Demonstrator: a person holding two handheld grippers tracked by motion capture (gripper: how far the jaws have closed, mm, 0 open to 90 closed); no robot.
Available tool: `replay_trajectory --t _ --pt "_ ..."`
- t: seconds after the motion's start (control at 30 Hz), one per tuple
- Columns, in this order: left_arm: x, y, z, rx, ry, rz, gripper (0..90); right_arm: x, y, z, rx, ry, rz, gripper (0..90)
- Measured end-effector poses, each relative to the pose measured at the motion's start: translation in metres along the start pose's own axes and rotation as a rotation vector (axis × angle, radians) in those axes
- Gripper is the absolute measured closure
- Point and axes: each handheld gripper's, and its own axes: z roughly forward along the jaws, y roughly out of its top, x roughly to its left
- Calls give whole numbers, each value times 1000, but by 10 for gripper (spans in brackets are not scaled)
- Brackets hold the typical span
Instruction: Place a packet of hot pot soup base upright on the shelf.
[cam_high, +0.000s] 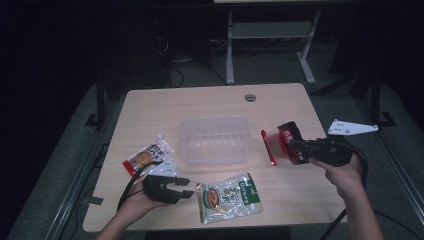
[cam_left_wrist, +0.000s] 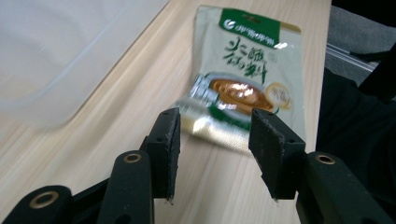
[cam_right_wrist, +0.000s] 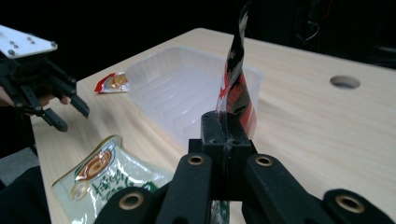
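My right gripper (cam_high: 295, 145) is shut on a red snack packet (cam_high: 279, 144) and holds it above the table, to the right of the clear plastic tray (cam_high: 215, 141). In the right gripper view the red packet (cam_right_wrist: 236, 88) stands on edge, pinched between the jaws of my right gripper (cam_right_wrist: 226, 122). My left gripper (cam_high: 186, 187) hovers low near the front left edge, open, with nothing between its fingers. Just right of it lies a green and silver sauce pouch (cam_high: 228, 196). The left gripper view shows that pouch (cam_left_wrist: 245, 74) flat on the wood beyond my left gripper (cam_left_wrist: 215, 135).
A red and orange snack packet (cam_high: 148, 156) lies left of the tray, seen as the packet (cam_right_wrist: 112, 82) in the right gripper view. The wooden table (cam_high: 210, 100) has a cable hole (cam_high: 250, 97) at the back. A table frame and cables stand on the dark floor behind.
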Motion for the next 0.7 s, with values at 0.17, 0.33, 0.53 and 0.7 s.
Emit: replay_trajectory --t 0.17,0.33,0.53,0.7 --pt "5 -15 -15 6 30 -7 494 0 14 3 -12 -2 -9 900" --pt "6 -29 -24 6 51 -33 443 -2 24 10 -12 7 -4 900" --pt "9 -30 -25 5 65 -34 382 1 40 18 -22 19 -14 900" --pt "11 -31 -24 25 67 -28 375 6 53 27 -34 39 -33 900"
